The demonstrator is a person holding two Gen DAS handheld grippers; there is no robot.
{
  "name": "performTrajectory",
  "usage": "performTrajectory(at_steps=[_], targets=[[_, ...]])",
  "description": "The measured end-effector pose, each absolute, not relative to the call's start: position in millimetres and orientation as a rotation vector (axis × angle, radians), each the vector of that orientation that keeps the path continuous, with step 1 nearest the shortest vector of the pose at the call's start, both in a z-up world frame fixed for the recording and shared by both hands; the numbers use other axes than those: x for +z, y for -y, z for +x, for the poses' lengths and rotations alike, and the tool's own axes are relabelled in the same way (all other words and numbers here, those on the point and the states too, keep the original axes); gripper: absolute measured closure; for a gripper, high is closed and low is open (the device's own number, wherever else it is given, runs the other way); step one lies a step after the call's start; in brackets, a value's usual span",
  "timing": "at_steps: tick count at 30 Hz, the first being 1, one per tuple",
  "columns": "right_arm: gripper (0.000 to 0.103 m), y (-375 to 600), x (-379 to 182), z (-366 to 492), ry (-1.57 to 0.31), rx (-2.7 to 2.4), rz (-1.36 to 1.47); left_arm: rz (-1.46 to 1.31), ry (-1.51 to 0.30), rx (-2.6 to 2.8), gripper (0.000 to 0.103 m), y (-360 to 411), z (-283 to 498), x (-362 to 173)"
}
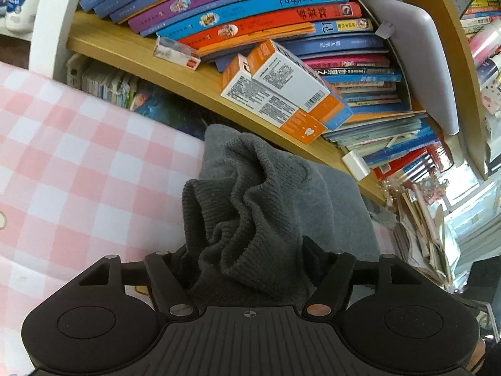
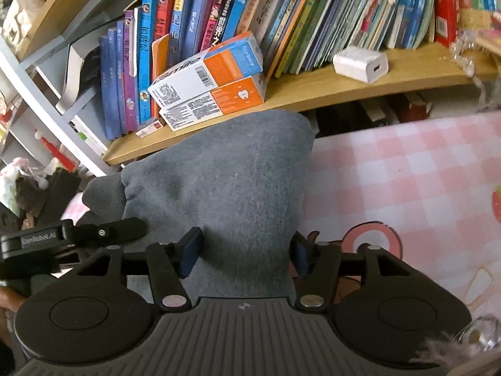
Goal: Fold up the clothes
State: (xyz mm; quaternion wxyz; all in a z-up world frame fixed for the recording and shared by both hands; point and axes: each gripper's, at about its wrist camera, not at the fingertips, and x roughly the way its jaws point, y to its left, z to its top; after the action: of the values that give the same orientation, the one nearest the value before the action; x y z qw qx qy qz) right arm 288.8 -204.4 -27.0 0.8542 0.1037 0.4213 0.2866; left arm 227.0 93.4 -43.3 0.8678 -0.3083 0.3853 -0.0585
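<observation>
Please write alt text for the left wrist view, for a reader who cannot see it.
The left claw grips the bunched ribbed hem of a grey sweater above a pink checked cloth. Behind it, a wooden shelf holds books and two orange-and-white boxes.

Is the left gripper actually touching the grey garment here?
Touching. The left wrist view shows the grey garment's bunched ribbed hem packed between the left gripper's fingers, fabric pressed against both with no gap.
</observation>
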Motion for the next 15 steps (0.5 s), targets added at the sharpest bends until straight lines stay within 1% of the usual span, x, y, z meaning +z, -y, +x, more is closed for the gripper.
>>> performTrajectory(at_steps=[7,15], targets=[[0.035,211.4,-15.6,267.8,-0.852,0.579,0.171,-0.654,-0.775,-0.095,0.031,-99.0,205.2,-32.1],[0.032,223.9,-7.7,228.0,-0.852,0.532,0.159,-0.582,-0.784,-0.062,0.029,-96.1,165.7,-21.0]])
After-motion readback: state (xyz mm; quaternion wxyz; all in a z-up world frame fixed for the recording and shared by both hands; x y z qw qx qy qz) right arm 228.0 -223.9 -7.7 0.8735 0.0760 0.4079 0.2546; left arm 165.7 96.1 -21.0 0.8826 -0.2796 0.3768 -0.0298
